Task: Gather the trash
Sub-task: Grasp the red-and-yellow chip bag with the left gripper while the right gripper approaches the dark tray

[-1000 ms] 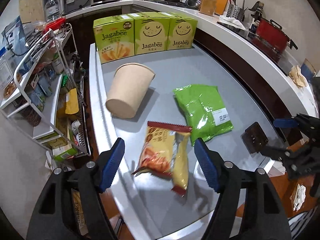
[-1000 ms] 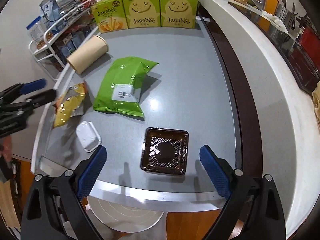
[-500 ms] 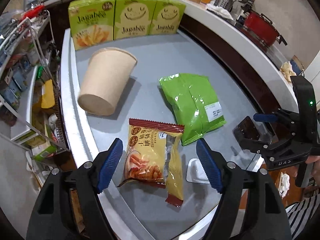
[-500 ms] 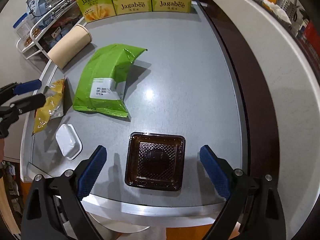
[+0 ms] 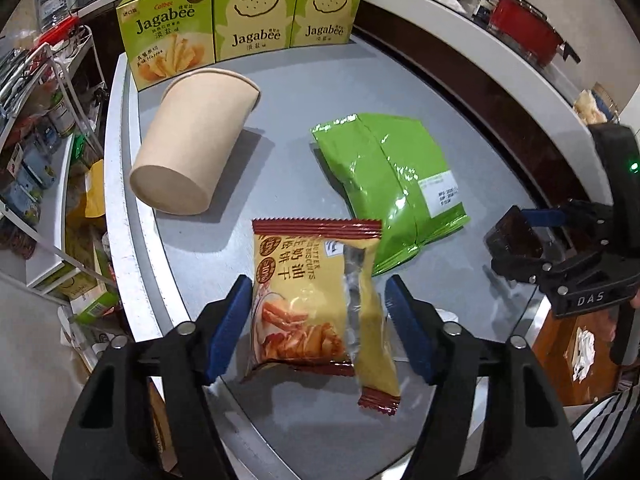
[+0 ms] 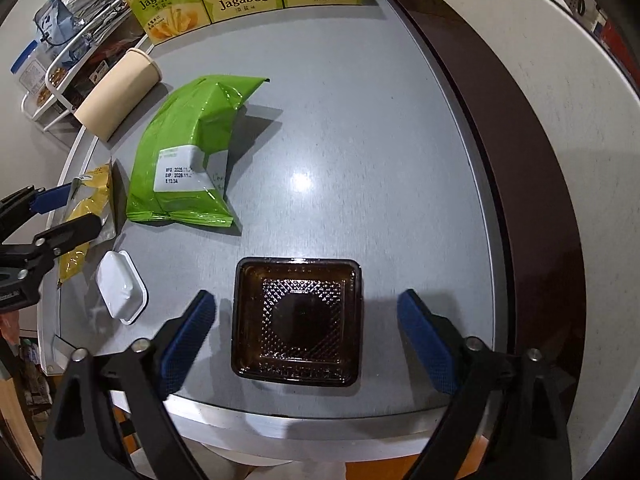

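The left hand-held gripper [image 5: 316, 320] is closing around the yellow biscuit packet [image 5: 308, 304] at the near edge of the worktop [image 5: 320, 92], its pads beside the packet's sides but not yet pressing, while the right hand-held gripper [image 6: 304, 336] narrows, still unclenched, around the brown plastic tray [image 6: 298, 320]. The packet looks light, soft and crinkly, best pinched across its middle; the tray looks thin, slippery and crushable, best taken by 2 opposite rims. Tray, tipped paper cup [image 5: 192, 148] and small white tub [image 6: 120, 286] all appear empty.
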A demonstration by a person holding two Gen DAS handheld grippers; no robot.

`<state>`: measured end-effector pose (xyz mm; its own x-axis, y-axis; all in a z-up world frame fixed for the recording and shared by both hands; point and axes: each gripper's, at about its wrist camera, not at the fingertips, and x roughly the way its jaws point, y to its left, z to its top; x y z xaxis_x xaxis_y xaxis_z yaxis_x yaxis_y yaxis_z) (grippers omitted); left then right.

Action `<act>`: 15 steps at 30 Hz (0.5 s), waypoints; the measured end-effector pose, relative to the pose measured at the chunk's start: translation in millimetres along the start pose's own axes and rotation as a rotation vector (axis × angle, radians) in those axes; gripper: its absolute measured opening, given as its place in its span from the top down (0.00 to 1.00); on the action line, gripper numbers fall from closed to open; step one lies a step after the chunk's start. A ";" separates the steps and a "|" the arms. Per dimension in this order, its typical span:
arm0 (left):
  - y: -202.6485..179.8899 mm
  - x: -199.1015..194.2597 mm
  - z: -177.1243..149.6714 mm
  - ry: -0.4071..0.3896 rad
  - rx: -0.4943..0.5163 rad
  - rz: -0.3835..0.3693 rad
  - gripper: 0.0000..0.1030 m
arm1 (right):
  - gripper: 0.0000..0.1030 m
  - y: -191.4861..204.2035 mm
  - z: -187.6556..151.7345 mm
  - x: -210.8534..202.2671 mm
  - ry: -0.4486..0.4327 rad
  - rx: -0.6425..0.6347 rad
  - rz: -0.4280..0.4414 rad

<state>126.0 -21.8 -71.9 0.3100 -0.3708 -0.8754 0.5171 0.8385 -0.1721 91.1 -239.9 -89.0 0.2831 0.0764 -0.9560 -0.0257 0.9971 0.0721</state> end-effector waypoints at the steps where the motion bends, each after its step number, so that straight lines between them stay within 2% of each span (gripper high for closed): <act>1: -0.3 2.0 -0.4 0.005 0.003 0.006 0.40 | 0.17 1.4 0.1 -0.3 -0.001 -0.009 0.000; 4: 0.4 6.4 -0.9 0.020 -0.007 0.002 0.48 | 0.29 4.7 -1.4 -3.5 -0.009 -0.029 -0.012; 6: 1.3 5.8 -1.0 0.013 -0.017 0.003 0.50 | 0.46 6.3 -1.7 -6.0 -0.016 -0.043 -0.012; 10: 3.7 2.8 -0.7 0.001 -0.033 0.005 0.55 | 0.48 5.5 -2.7 -8.5 -0.023 -0.036 0.013; 15: 5.3 -11.0 -2.2 -0.035 -0.070 -0.006 0.55 | 0.48 3.9 -1.9 -16.9 -0.039 -0.016 0.043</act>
<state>123.5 -12.4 -64.2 0.3357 -0.3883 -0.8582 0.4620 0.8618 -0.2093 84.4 -237.2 -73.1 0.3184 0.1195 -0.9404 -0.0534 0.9927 0.1081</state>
